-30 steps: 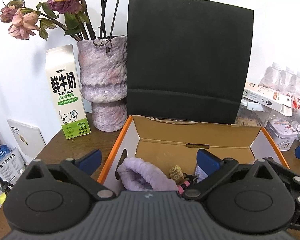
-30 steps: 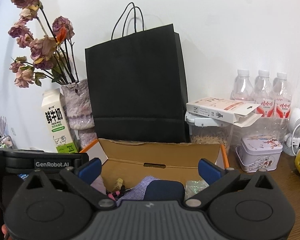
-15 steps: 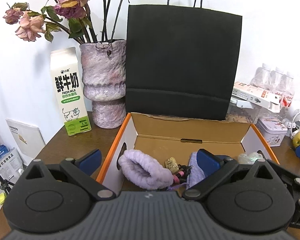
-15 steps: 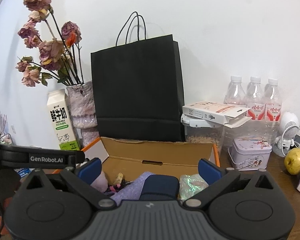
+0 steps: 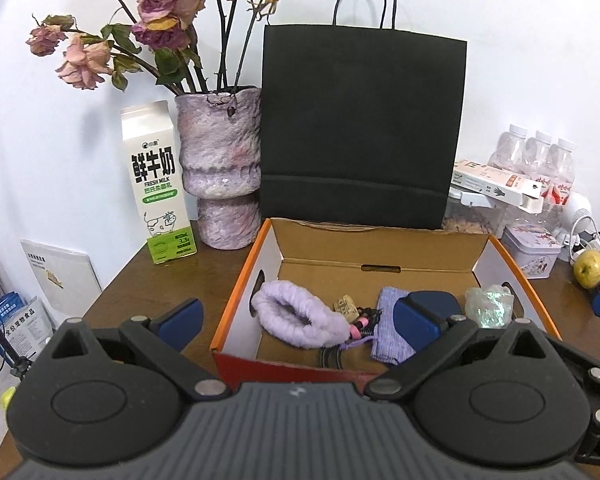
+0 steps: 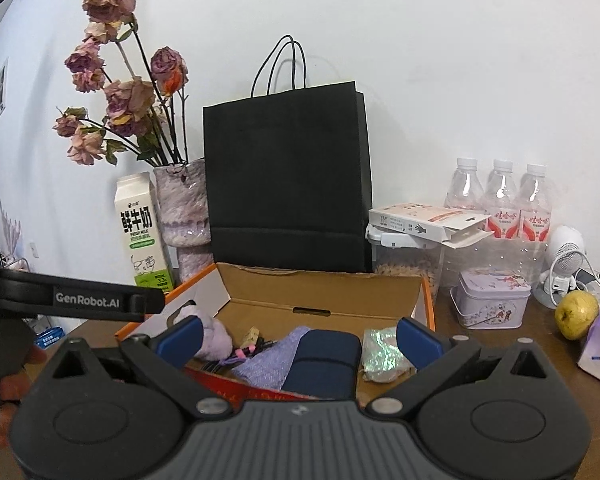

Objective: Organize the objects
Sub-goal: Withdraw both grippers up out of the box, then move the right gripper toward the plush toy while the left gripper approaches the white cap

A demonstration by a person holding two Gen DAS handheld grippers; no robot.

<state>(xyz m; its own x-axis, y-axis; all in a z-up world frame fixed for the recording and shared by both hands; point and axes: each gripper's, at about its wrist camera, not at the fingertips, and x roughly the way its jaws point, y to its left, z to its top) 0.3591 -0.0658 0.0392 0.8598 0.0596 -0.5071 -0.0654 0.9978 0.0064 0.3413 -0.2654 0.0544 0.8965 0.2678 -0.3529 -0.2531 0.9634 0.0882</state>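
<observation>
An open cardboard box (image 5: 240, 280) with an orange rim stands on the wooden table. Inside lie a fluffy lilac scrunchie (image 5: 292, 316), a tangle of pink and black hair ties (image 5: 360, 320), a lilac cloth (image 5: 384, 320), a dark blue case (image 6: 324, 360) and an iridescent pouch (image 5: 490, 306). My left gripper (image 5: 300, 320) is open and empty, hanging over the box's near left part. My right gripper (image 6: 300, 340) is also open, above the near edge of the box (image 6: 320, 292), with the case below it. A hand holds the left device (image 6: 80, 300).
Behind the box stand a black paper bag (image 5: 360, 128), a lilac vase of dried roses (image 5: 220, 168) and a milk carton (image 5: 158, 184). To the right are water bottles (image 6: 500, 196), a clear container (image 6: 412, 256), a tin (image 6: 490, 304), a yellow fruit (image 6: 576, 314) and cables.
Both grippers have drawn back and up from the box, so more of its inside shows. Both stay open and empty. The things in the box lie as before.
</observation>
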